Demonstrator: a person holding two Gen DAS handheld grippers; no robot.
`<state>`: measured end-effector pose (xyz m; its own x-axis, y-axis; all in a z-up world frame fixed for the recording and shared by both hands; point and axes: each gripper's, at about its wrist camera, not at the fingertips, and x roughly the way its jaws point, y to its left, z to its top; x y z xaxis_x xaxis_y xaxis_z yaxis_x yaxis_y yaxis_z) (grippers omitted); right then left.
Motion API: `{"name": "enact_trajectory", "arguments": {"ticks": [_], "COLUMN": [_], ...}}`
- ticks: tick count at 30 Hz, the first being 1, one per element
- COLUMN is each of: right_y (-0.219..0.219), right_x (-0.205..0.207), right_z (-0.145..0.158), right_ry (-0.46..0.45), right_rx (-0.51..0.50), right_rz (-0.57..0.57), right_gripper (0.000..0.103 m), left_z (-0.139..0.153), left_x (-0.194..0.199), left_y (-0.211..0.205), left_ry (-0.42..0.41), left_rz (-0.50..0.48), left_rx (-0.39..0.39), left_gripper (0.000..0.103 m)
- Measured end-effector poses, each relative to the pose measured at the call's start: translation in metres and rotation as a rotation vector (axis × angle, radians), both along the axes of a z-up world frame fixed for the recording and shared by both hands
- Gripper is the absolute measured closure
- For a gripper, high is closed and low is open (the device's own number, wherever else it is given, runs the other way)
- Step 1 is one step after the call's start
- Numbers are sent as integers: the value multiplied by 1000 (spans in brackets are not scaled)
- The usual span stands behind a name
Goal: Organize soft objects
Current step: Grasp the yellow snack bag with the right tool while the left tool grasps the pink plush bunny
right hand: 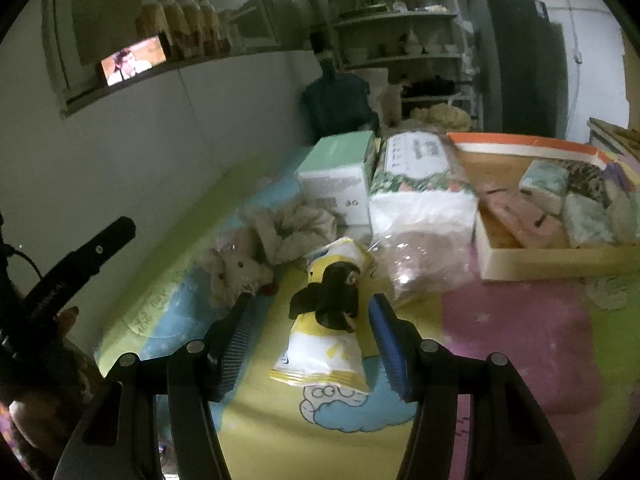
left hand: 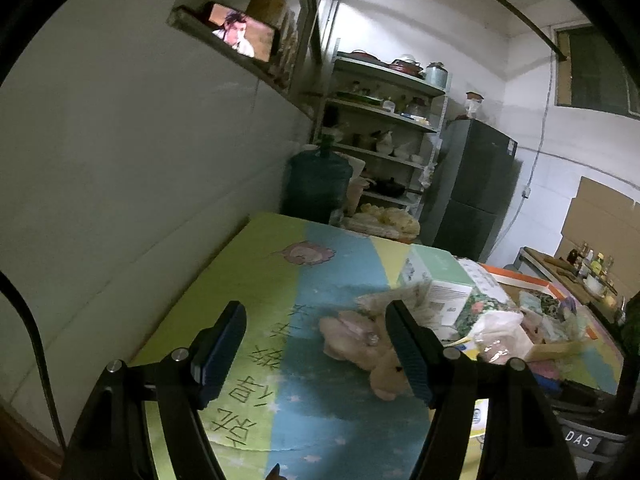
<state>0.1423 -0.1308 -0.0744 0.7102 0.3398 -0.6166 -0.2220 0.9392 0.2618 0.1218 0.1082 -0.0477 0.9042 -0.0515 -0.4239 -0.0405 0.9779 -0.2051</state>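
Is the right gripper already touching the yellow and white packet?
Apart. In the right wrist view, the right gripper stands open; a gap of mat shows between each finger and the yellow and white packet.

Just right of the left gripper (left hand: pixel 316 344), its right finger (left hand: pixel 408 350) covers part of the pink plush toy (left hand: pixel 356 338). Beyond the right gripper (right hand: pixel 310 340), a black object (right hand: pixel 328 300) on the yellow packet (right hand: pixel 320 356) is too blurred to identify, and the cardboard tray (right hand: pixel 560 262) runs past the frame's right edge.
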Motion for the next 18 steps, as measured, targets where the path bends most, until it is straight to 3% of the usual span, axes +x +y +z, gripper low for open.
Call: {"name": "enact_trajectory", "arguments": {"ticks": [18], "right_y": [20], "right_x": [32], "right_z": [-25], "right_ry": [79], "right_rx": [-80], "right_rz": [-27], "right_gripper": [43], "left_z": [-16], "left_x": [9], "left_y": [14], "left_ry": [32], "left_rz": [-24], "left_rx": [-22], "left_gripper": [31]}}
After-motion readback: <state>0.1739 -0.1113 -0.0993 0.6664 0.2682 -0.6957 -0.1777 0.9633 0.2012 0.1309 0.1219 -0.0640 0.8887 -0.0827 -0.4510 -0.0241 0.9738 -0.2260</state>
